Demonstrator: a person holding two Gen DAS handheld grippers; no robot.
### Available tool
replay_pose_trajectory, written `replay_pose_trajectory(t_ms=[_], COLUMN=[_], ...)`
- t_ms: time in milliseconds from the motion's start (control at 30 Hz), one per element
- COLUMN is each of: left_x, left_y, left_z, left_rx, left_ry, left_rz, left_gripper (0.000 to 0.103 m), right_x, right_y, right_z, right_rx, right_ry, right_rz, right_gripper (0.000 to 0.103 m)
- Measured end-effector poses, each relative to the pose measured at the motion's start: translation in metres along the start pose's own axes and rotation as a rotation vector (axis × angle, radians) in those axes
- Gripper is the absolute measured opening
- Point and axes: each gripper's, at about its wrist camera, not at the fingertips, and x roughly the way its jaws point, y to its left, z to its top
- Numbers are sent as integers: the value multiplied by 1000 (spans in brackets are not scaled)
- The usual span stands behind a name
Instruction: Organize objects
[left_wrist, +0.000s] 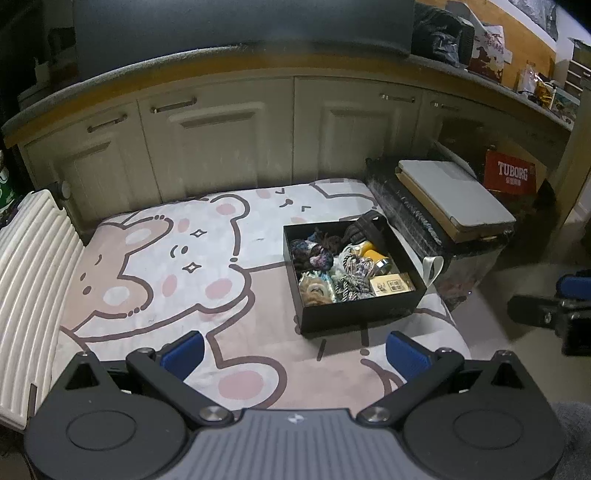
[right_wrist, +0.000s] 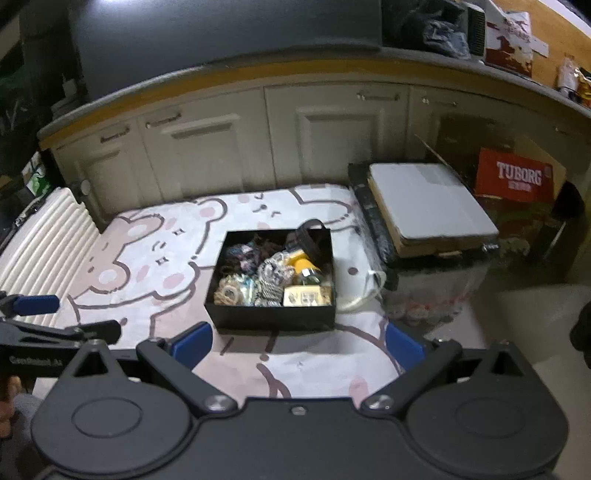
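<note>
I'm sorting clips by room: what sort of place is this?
Probably a home kitchen floor: cream cabinet doors under a countertop, with a cartoon bear mat and a black box of odds and ends on it.

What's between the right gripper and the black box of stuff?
Nothing but bare bear-print blanket lies between the open right gripper and the black box; the right wrist view shows it.

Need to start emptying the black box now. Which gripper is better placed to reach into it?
Probably the right gripper: the black box lies straight ahead between its open blue pads. From the left gripper, also open and empty, the box sits off to the right.
</note>
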Motion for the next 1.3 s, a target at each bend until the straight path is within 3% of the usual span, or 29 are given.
replay_pose_trajectory(t_ms=[300, 1300], left_x=[2, 4], left_y=[2, 7], left_z=[-2, -2], left_rx=[-3, -13], left_ry=[14, 35], left_rz=[14, 8], left_gripper=[103, 103], right_x=[11, 10], right_y=[0, 8], right_z=[-7, -6], right_rx=[16, -11], right_ry=[43, 26], right_rz=[-28, -43], right_gripper=[101, 101])
